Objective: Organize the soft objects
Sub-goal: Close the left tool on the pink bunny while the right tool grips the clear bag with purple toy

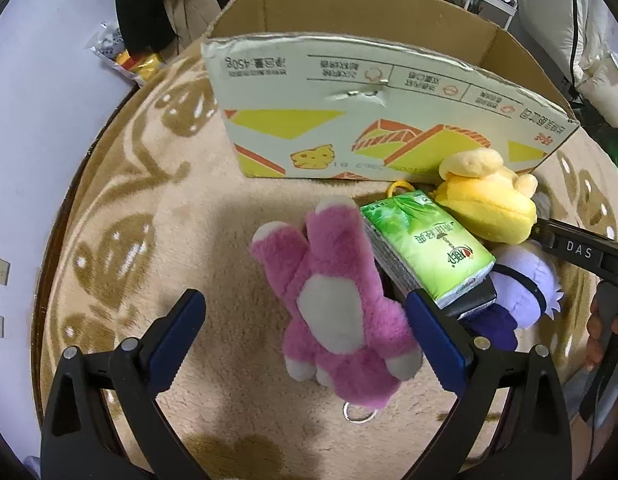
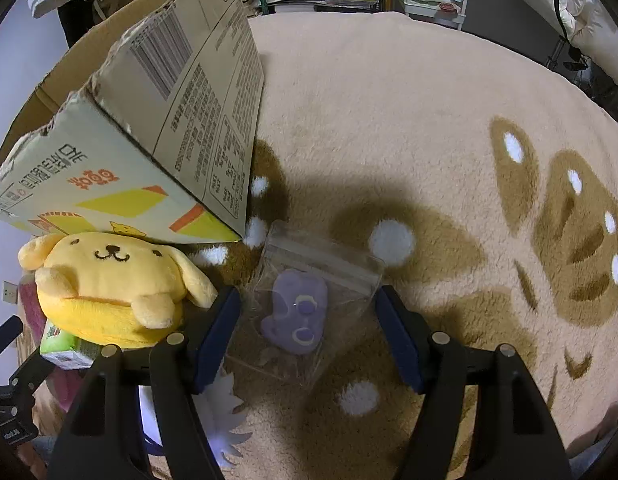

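Observation:
A pink plush bear [image 1: 337, 308] lies on the beige rug between the open fingers of my left gripper [image 1: 305, 320]. A green tissue pack [image 1: 425, 244] leans beside it, touching the right finger. A yellow plush dog [image 1: 489, 200] and a purple plush [image 1: 525, 292] lie to the right. In the right wrist view my right gripper [image 2: 309, 320] is open around a clear zip bag with a small purple toy [image 2: 299, 312]. The yellow dog [image 2: 113, 284] sits left of it, on the tissue pack [image 2: 65, 348]. An open cardboard box [image 1: 369, 112] stands behind the toys.
The box [image 2: 149, 132] fills the upper left of the right wrist view. The patterned round rug [image 2: 449, 140] stretches to the right. Shelves and bags stand beyond the rug. The right gripper's arm [image 1: 581, 252] enters the left wrist view from the right.

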The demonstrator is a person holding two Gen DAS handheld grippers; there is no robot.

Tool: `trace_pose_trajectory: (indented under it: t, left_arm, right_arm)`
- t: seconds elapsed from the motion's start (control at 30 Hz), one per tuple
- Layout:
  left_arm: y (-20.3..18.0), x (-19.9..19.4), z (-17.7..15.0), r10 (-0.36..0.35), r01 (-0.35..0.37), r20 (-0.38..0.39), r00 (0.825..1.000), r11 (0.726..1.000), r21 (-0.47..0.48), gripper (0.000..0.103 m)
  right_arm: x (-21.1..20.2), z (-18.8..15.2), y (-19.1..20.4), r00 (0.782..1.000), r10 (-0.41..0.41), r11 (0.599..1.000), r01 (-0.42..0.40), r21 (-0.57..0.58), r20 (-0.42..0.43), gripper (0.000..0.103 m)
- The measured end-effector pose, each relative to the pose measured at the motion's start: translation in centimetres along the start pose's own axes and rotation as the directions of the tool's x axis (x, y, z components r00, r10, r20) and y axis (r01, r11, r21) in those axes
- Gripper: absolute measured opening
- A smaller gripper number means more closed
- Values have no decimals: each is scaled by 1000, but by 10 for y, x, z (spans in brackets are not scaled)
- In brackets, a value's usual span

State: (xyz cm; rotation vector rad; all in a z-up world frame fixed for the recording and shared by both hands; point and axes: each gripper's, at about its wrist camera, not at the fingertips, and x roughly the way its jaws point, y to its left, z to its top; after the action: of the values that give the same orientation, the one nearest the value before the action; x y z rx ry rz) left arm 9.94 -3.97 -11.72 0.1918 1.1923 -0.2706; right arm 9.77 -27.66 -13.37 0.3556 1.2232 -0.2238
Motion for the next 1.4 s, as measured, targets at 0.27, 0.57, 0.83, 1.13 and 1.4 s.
trace_pose_trajectory:
  t: [0.27,0.57,0.83,1.13,1.4]
  left_arm:
    - [2,21,4,-85,83,-67,994,996,-39,99]
    - [-9,29,1,-74,74,-62,995,997,1,95]
    - [-13,27,5,-115,114,-35,993,993,-18,66]
    - [-13,13,1,-108,108,-10,994,994,-10,59]
    - [-14,1,-8,-86,86,20,996,996,-5,58]
  right_arm:
    - [-2,-1,1,1000,-19,1000,19,-15,0,75]
    - [-1,-4,7,1000,-31,999,31,-32,5,72]
    - [-4,-6,19,999,-46,997,47,-68,20,63]
    - [-12,-4,23,999,-29,998,30,-64,24,63]
    - [-20,-3,12,998,20,999,-17,-46,55,63]
